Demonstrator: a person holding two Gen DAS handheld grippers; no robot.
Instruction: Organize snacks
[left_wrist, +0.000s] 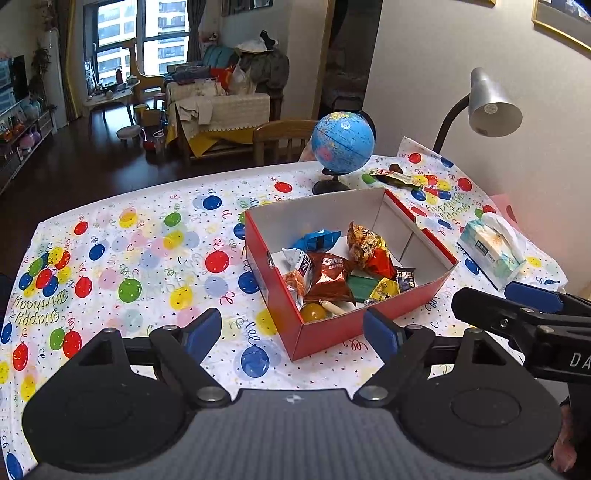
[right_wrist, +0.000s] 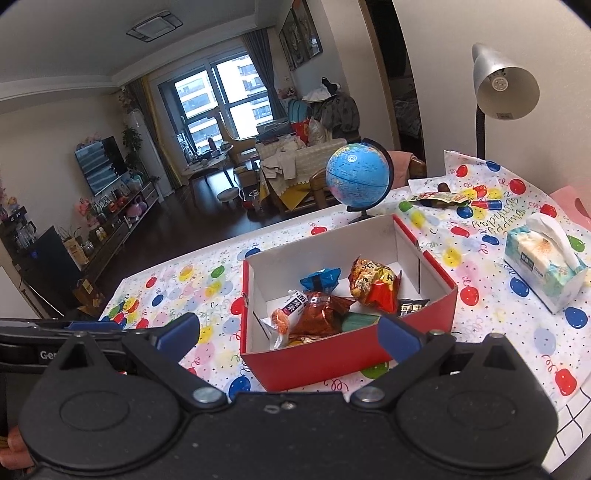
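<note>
- Tablecloth (left_wrist: 147, 258): white sheet printed with coloured balloons and streamers, spread over the table; "Happy Birthday" is read in green script near two of its edges.
- Red box (left_wrist: 332, 332): open-topped cardboard, white inside, set on the cloth near the middle; both grippers are held just short of its near wall.
- Globe (left_wrist: 342, 137): blue, on a dark stand, placed behind the box.
- Desk lamp (left_wrist: 493, 105): silver shade on a black gooseneck, at the far right.
- Tissue pack (left_wrist: 491, 251): pale printed wrapper, one tissue pulled up, right of the box; its print is too small to read.
- Left gripper (left_wrist: 295, 332): jaws spread wide, nothing between the blue pads.
- Right gripper (right_wrist: 291, 338): jaws likewise parted and empty; letters "DA" are seen on its body from the left wrist view.
- Snacks (left_wrist: 332, 273): a dozen or so small packets heaped inside the box, Chinese lettering on several.
- Stray packet (left_wrist: 393, 176): left lying on the cloth beyond the box, beside the globe.
</note>
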